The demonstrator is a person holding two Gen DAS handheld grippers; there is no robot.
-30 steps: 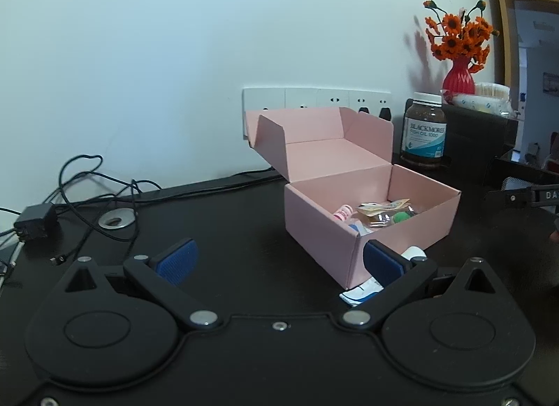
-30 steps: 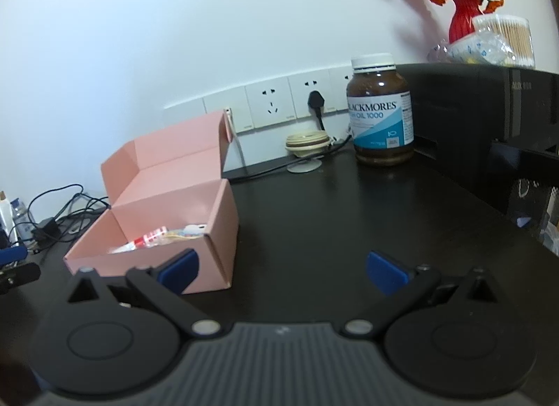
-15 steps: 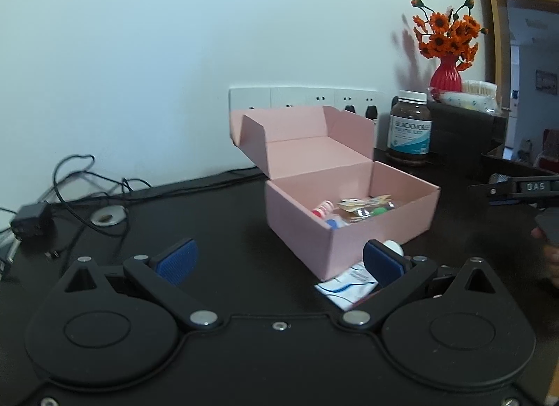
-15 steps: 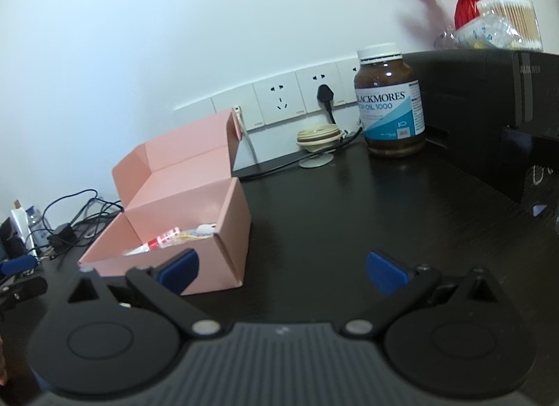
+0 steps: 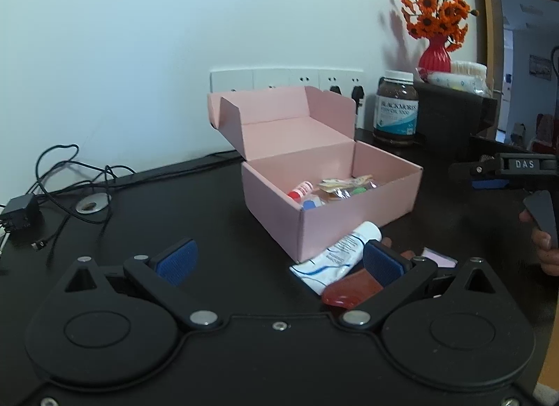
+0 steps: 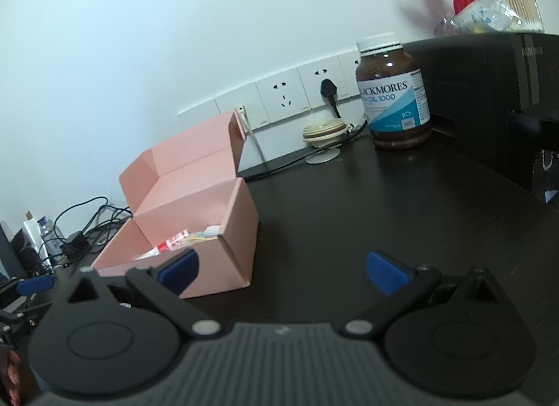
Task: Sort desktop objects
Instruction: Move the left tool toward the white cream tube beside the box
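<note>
**Both grippers held wide over the counter near the pink box**

A pink box with its lid folded back is seen on the dark counter. Inside the box, a small red-capped tube and some wrapped packets are visible. Just in front of the box's near corner, a white tube is laid flat on the counter, and a translucent red item lies beside it, nearer the camera. A small pink slip is partly seen close by.

The left gripper is held low in front of the box; its jaws are spread apart and nothing is grasped, though the right pad overlaps the white tube in the view. The right gripper is held to the right of the box, jaws likewise released and empty.

Behind the box, a brown supplement bottle stands by the wall sockets. Black cables are strewn well to the left of the box.
</note>
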